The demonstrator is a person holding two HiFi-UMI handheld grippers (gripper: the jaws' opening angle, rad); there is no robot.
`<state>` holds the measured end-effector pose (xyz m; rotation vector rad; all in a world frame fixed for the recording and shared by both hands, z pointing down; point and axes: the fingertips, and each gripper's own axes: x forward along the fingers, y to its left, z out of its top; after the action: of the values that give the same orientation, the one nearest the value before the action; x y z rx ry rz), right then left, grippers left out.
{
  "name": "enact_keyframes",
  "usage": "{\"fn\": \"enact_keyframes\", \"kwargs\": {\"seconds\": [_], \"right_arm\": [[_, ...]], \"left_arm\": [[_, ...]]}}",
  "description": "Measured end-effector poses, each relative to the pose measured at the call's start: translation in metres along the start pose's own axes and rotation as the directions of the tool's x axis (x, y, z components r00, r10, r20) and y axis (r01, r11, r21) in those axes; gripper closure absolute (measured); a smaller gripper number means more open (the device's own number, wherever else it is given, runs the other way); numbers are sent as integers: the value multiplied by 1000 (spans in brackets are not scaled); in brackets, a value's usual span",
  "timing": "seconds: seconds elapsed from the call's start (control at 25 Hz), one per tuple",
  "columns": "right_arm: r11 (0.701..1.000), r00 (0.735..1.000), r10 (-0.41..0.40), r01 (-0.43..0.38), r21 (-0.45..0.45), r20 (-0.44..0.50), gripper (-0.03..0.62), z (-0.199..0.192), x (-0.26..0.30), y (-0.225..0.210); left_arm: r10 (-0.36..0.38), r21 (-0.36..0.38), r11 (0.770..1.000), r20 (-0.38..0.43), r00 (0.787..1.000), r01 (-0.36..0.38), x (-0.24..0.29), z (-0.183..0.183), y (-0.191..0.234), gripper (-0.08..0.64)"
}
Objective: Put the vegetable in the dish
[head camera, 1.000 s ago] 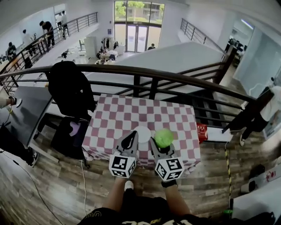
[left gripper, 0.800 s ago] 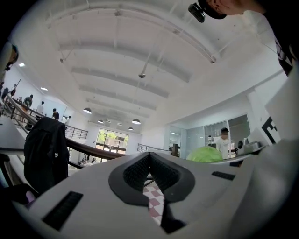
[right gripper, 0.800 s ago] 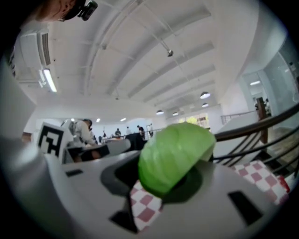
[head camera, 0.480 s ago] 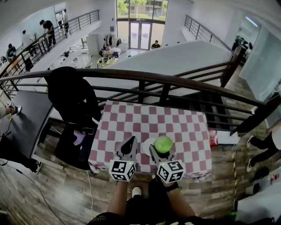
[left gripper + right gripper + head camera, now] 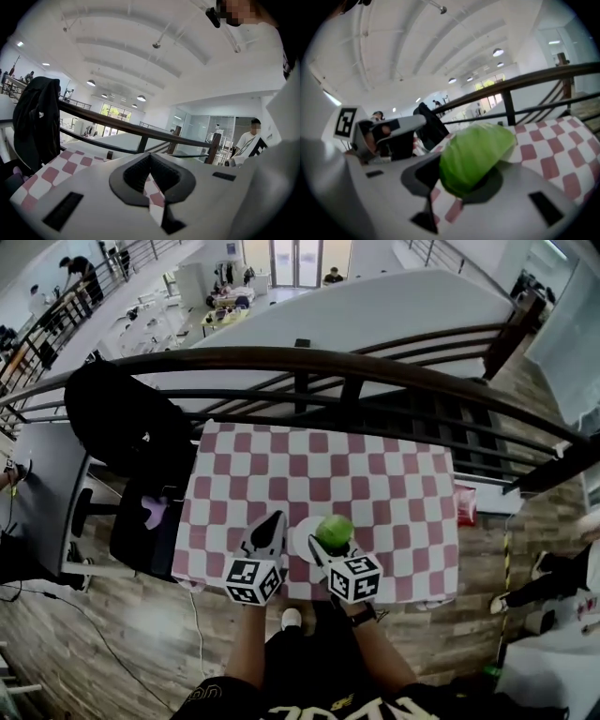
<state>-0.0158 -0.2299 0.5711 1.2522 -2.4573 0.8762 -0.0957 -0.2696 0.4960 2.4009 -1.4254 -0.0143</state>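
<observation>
In the head view, a round green vegetable (image 5: 334, 531) hangs over the right edge of a white dish (image 5: 301, 532) on the pink-and-white checked table (image 5: 375, 484). My right gripper (image 5: 330, 540) is shut on it. The right gripper view shows the leafy green ball (image 5: 476, 150) filling the jaws and hiding the fingertips of that gripper (image 5: 461, 166). My left gripper (image 5: 270, 529) hovers just left of the dish, its jaws together with nothing in them. In its own view the left gripper (image 5: 150, 157) has its tips touching and checked cloth shows below.
A dark railing (image 5: 375, 367) runs behind the table. A black jacket (image 5: 122, 423) hangs over a chair at the left, with a dark seat (image 5: 150, 521) below it. A red packet (image 5: 466, 505) lies off the table's right edge. Wooden floor surrounds the table.
The right gripper has carried the vegetable left, from beside the dish to over its right edge. The head view has tilted further down and the left gripper stays close by the dish.
</observation>
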Motion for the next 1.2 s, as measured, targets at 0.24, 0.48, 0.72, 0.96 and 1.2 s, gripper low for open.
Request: {"fn": "enact_keyframes", "kwargs": {"seconds": [0.24,0.48,0.72,0.96,1.2], "right_arm": [[991,991,111,-104,88,-78,460,-45,43,-25],[967,957,230,-203,155,-179,460,-90,78,-16],[924,922,334,-278,262,-199,460,-112,105,-5],[873,910,395,-326,364,-130,460,-111,113,-15],[871,920,364,-281,404,-147,459,-113,106,-35]], "left_arm": [[54,-55,997,-86,995,-59,19,-43,30,540],[109,-90,988,-138,984,-122,20,-70,53,540],[158,-116,976,-198,967,-183,0,-96,71,540],[169,-138,970,-221,960,-202,-8,-113,74,540],[148,-146,972,-236,960,-186,-9,-123,64,540]]}}
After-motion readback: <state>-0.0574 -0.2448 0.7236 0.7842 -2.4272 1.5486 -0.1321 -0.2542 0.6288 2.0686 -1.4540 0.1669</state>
